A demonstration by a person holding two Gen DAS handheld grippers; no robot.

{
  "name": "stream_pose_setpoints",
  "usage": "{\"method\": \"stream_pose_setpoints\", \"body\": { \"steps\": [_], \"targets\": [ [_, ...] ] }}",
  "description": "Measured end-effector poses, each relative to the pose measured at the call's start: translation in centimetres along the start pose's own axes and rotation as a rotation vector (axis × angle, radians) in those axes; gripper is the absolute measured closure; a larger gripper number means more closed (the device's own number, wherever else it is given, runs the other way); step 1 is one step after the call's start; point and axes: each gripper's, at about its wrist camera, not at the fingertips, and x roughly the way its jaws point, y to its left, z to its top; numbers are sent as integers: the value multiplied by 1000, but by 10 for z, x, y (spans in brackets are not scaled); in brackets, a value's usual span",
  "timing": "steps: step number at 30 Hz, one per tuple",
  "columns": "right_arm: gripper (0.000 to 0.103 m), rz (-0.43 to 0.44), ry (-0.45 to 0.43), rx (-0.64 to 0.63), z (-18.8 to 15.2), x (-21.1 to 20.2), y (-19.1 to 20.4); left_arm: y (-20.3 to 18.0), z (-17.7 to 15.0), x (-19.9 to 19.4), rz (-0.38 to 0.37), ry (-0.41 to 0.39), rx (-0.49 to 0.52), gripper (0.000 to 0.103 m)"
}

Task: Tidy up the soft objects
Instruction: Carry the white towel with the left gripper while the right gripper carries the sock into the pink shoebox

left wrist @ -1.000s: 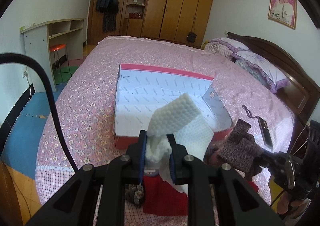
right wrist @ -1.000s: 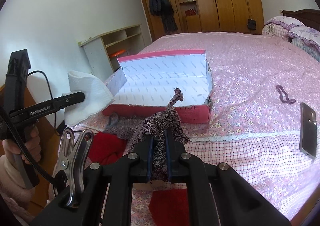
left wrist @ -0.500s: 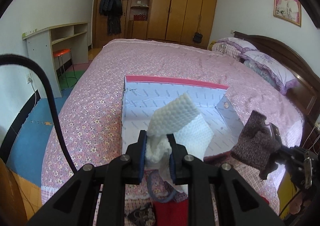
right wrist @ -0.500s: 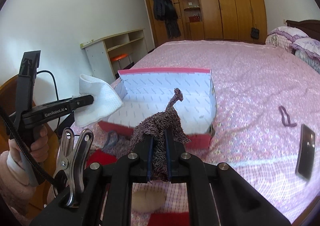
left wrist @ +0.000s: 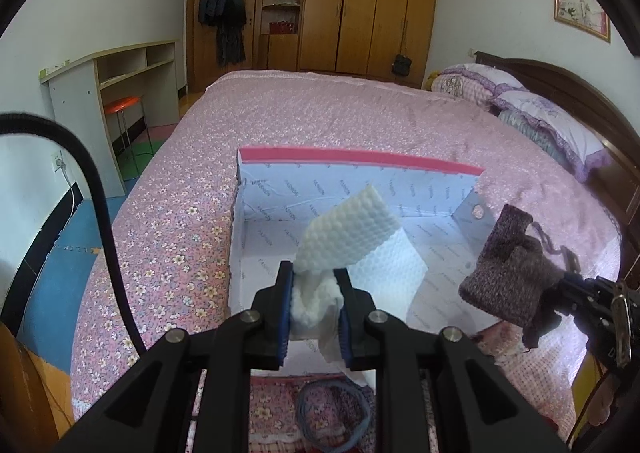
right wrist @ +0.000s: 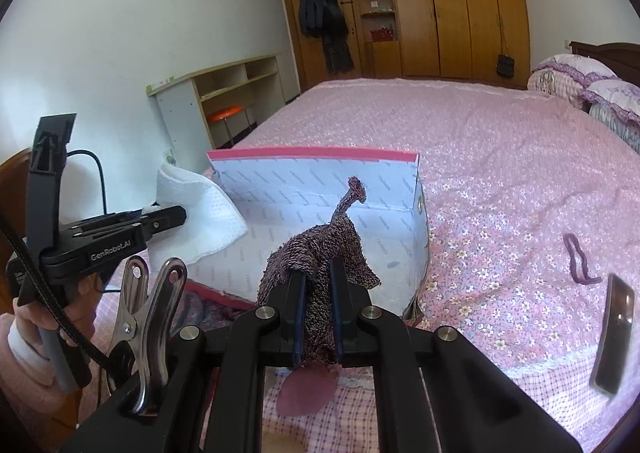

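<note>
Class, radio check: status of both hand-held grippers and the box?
Left hand-held gripper shut on white cloth. Right shut on knitted cloth. Box open, unobstructed.

White cloth (left wrist: 352, 249): waffle-textured, bunched, pinched in left hand-held gripper (left wrist: 314, 307), flap standing up, held over box (left wrist: 360, 165).
Knit piece (right wrist: 320, 253): purple-brown, crumpled, clamped in right hand-held gripper (right wrist: 318, 315), twisted end pointing up, near box front right.
Box: open, red rim, white printed lining, on bed.
</note>
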Motion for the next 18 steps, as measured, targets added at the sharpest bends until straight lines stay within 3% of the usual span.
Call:
{"method": "stream_pose_setpoints", "body": {
  "steps": [18],
  "targets": [
    [91, -58, 76, 3, -9, 45, -12, -11, -6, 70, 22, 137, 13, 82]
  ]
}}
